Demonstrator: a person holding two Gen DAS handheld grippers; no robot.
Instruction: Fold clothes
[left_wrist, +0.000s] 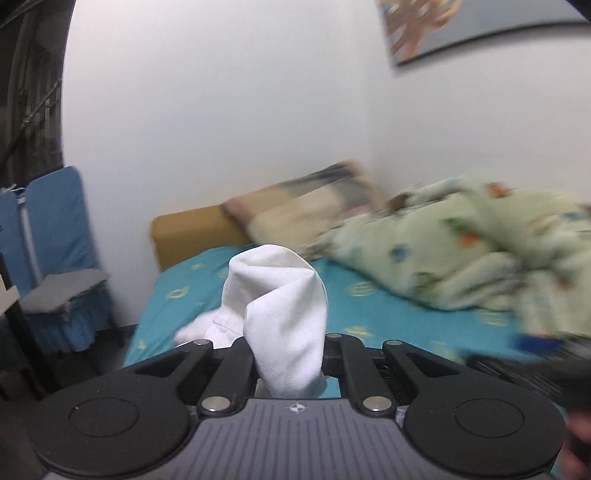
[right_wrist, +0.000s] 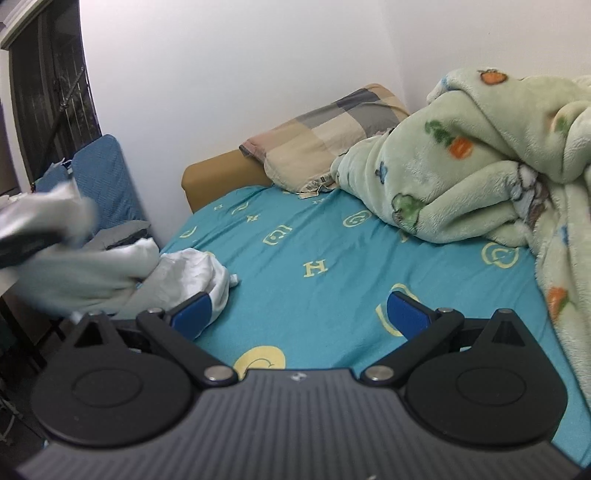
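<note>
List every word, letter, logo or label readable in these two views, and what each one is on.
"H": a yellow letter printed on the teal bedsheet.
Other yellow marks on the sheet are logo-like symbols, not readable as words.
Tag on the checked pillow: print too small to read.
Small emblem on each gripper body: a symbol, no text.
Wall picture: blurred, no text visible.

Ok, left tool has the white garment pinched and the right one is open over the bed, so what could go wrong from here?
1. The left tool pinches a bunched fold of the white garment, so it may lift twisted, not flat.
2. The open right tool holds nothing, so the rest of the cloth heaped at the bed's edge could slide off the turquoise sheet.
</note>
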